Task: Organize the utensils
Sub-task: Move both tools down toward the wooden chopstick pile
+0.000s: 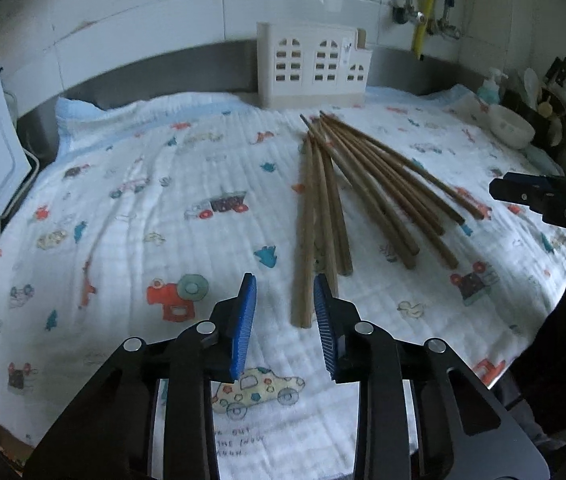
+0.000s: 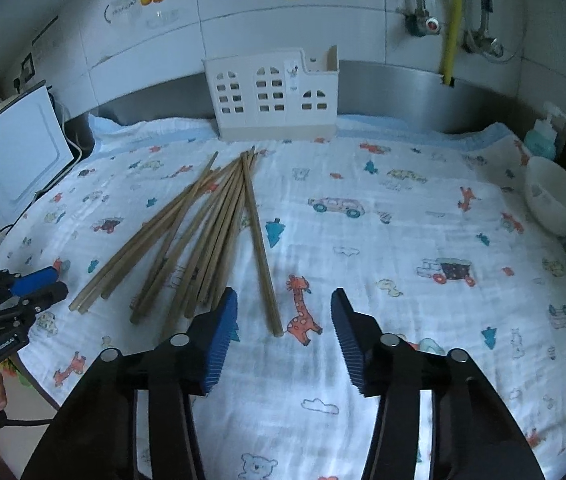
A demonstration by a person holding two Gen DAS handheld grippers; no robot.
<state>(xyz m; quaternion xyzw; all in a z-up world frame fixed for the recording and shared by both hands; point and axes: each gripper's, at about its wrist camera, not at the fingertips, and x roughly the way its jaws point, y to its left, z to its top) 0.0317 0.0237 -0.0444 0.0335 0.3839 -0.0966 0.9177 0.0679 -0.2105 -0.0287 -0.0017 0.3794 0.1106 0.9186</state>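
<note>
Chopsticks (image 1: 363,196) lie ahead of both grippers' fingers (image 1: 245,320).

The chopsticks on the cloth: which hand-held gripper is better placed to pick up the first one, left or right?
Probably the left hand-held gripper: the near end of one of the chopsticks already lies between its open jaws. The right hand-held gripper has only one stick end near its gap.
</note>
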